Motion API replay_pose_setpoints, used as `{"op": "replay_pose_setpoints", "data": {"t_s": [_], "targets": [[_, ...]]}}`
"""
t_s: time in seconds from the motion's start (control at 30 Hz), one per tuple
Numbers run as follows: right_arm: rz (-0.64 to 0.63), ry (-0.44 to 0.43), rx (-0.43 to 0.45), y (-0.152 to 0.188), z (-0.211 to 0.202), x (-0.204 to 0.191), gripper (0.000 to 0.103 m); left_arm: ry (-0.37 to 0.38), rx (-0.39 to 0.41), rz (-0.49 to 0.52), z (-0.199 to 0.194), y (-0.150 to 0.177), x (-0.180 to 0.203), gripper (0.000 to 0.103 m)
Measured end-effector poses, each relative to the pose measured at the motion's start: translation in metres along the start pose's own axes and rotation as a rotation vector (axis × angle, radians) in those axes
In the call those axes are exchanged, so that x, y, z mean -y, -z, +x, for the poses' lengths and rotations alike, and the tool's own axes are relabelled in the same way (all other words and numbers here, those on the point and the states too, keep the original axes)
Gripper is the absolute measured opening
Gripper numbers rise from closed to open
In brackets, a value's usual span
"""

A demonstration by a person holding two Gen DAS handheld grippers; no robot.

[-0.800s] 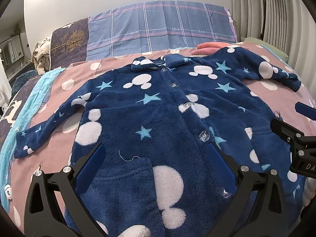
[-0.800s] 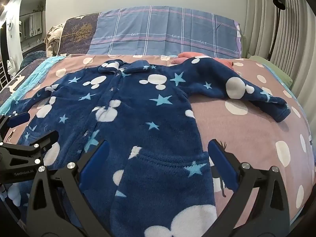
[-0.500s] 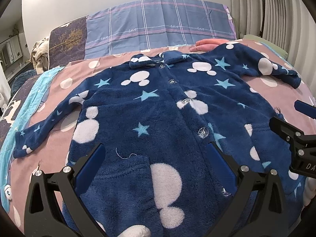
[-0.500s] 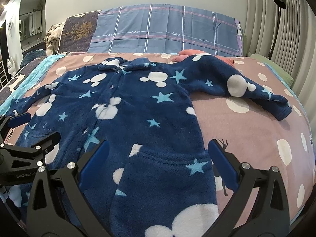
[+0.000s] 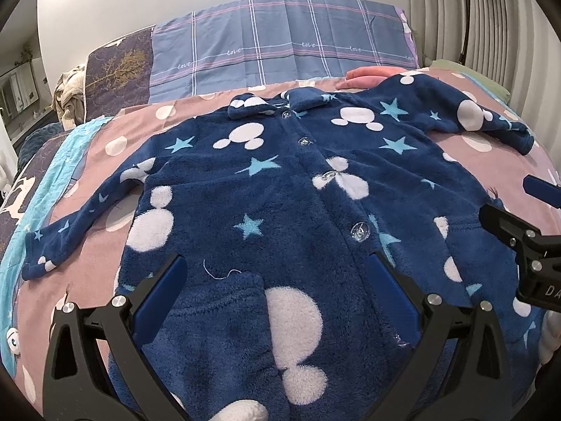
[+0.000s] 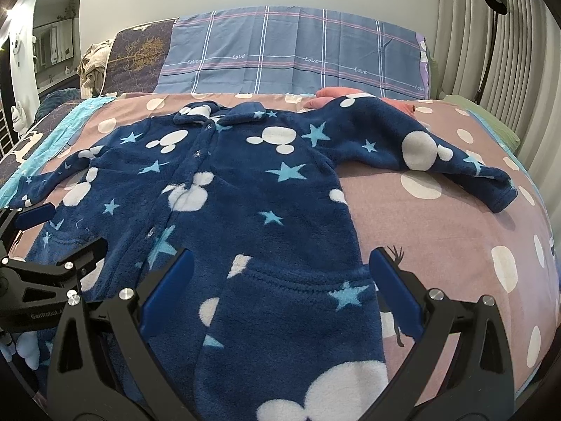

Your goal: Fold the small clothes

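Garment: a navy fleece sleepsuit (image 5: 280, 189) with white spots and pale blue stars lay flat, front up and buttoned, on the bed (image 6: 455, 231); collar at the far end, both sleeves spread out to the sides.
Left gripper (image 5: 277, 294): hovered over the near left part of the sleepsuit, jaws wide apart, nothing held.
Right gripper (image 6: 280, 287): hovered over the near right part and its side edge, jaws wide apart, nothing held.
Far end: plaid pillow (image 6: 291, 59); pink cloth (image 6: 336, 93) behind the right sleeve.

Navy fleece onesie (image 5: 280, 189) — white blobs, blue stars
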State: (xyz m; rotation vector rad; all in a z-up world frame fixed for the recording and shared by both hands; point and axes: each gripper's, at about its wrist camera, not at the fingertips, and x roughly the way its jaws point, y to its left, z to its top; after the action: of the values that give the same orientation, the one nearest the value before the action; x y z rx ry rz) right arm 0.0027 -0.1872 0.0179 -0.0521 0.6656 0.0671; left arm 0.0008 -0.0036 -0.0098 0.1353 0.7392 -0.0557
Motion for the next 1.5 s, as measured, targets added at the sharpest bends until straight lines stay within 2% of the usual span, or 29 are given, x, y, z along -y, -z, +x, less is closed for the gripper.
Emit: {"op": "replay_pose_setpoints", "data": {"t_s": [0.3,0.5,0.6,0.77,0.9,0.97,1.27,1.5], "targets": [[0.001,-0.001,0.001,0.000,0.000,0.001,0.101,0.015,0.007,-0.009,0.000,0.001,-0.004,0.102],[0.006,0.002,-0.003,0.000,0.001,0.002,0.101,0.002,0.077,-0.003,-0.005,0.001,-0.005,0.102],[0.006,0.002,-0.004,0.000,0.001,0.002,0.101,0.010,0.061,0.008,-0.003,0.002,-0.006,0.102],[0.006,0.003,-0.003,0.000,0.001,0.002,0.101,0.034,-0.014,-0.050,0.004,0.004,-0.016,0.102],[0.009,0.003,-0.004,0.000,0.002,0.003,0.101,0.036,-0.026,-0.097,0.005,0.004,-0.026,0.102],[0.010,0.002,-0.006,0.000,0.002,0.003,0.101,0.013,-0.019,-0.094,0.004,0.004,-0.029,0.102],[-0.008,0.005,-0.009,-0.002,0.002,-0.002,0.101,-0.004,0.014,-0.144,0.000,0.004,-0.040,0.099],[-0.009,0.006,-0.004,-0.003,0.001,-0.004,0.101,0.044,0.039,-0.231,-0.001,0.005,-0.058,0.099]]}}
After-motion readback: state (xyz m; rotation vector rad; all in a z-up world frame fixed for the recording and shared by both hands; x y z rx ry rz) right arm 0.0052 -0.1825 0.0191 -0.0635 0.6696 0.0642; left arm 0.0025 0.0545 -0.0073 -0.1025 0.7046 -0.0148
